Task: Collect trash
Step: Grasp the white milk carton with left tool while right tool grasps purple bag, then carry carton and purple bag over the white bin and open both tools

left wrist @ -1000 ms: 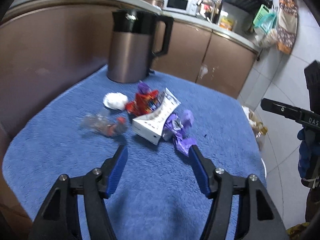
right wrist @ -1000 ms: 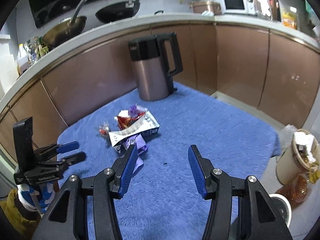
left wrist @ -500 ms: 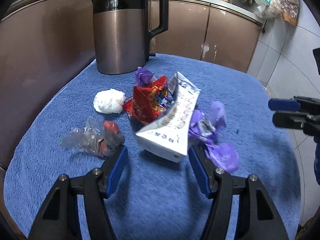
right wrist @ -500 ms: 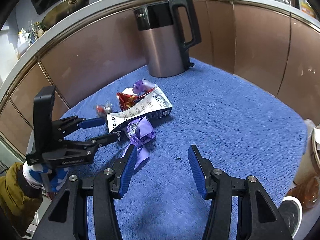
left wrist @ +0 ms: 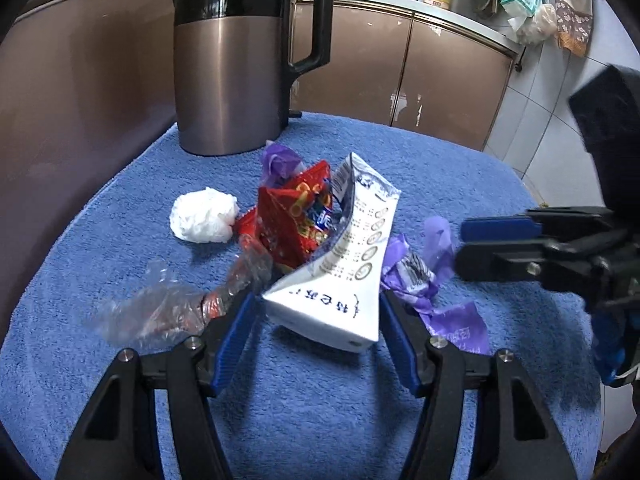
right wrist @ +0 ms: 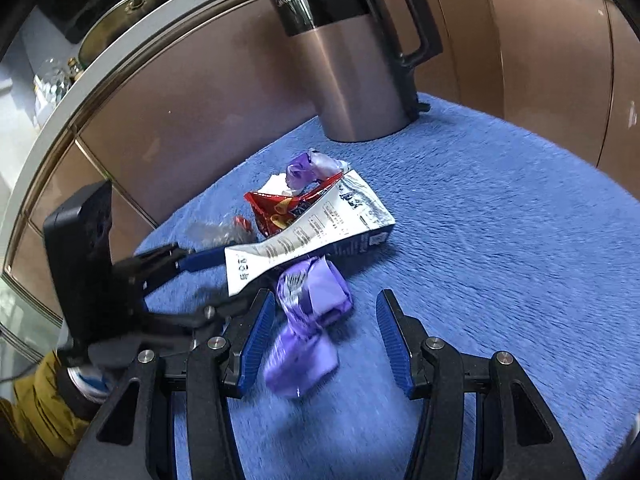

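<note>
Left wrist view:
Trash pile: heap of litter in the middle of a blue towel (left wrist: 460,184) that covers the tabletop, in front of a brown kettle (left wrist: 240,68) with a black top and handle.
White carton (left wrist: 340,276): flattened, printed with black text and round symbols, its near end tilted up and lying between the two blue pads.
Red snack bag (left wrist: 296,220): crumpled, leaning against the far side of the carton.
White tissue ball (left wrist: 204,220): to the left of the red bag, touching its edge.
Clear plastic wrapper (left wrist: 160,312): crinkled, with red bits inside, beside the left pad.
Purple wrappers (left wrist: 432,280): twisted, spread to the right of the carton.
Left gripper (left wrist: 318,340): fingers wide apart, straddling the carton's near end; whether the pads press it I cannot tell.
Right gripper (left wrist: 484,240): comes in from the right near the purple wrappers; seen side-on here, so its opening is unclear.

Right wrist view:
White carton (right wrist: 312,236): lies long and flat, with the red snack bag (right wrist: 280,208) behind it.
Purple wrappers (right wrist: 312,300): bunched between the blue pads, one flat piece closest to the camera.
Right gripper (right wrist: 326,340): fingers wide apart around the purple wrappers, holding nothing.
Left gripper (right wrist: 208,276): reaches in from the left, one blue finger at the carton's near end.
Kettle (right wrist: 356,64): stands at the towel's far edge.
</note>
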`<move>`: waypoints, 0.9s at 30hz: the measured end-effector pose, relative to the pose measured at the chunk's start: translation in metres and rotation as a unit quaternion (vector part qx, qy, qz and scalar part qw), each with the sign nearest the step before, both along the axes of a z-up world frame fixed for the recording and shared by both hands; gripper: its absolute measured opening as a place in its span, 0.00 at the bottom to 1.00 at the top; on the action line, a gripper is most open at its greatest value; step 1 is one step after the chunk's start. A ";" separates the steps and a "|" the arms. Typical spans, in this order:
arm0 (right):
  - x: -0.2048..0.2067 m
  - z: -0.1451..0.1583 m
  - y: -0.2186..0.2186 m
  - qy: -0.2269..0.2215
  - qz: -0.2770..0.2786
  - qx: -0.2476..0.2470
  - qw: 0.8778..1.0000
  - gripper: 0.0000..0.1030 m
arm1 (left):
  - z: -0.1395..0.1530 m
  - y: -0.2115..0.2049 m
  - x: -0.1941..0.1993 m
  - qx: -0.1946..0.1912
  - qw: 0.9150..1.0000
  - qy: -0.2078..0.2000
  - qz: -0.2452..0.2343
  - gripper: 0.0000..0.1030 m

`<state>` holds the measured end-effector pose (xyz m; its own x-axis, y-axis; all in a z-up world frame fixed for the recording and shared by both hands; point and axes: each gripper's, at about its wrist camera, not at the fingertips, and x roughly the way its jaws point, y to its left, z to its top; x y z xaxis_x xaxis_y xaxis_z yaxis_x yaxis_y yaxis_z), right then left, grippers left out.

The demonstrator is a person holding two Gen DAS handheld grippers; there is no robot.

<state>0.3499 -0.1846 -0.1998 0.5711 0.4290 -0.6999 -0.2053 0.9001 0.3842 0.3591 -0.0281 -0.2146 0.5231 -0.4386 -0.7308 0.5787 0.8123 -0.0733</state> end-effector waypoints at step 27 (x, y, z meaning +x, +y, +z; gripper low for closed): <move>-0.074 0.028 -0.023 -0.039 -0.008 0.001 0.999 0.10 | 0.041 0.034 -0.091 -0.119 0.992 0.028 0.031 0.46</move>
<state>0.2758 -0.2071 -0.1718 0.6309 0.4202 -0.6522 -0.2201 0.9030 0.3689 0.2681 0.0061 -0.1741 0.5156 -0.5707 -0.6392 0.5183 0.8017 -0.2978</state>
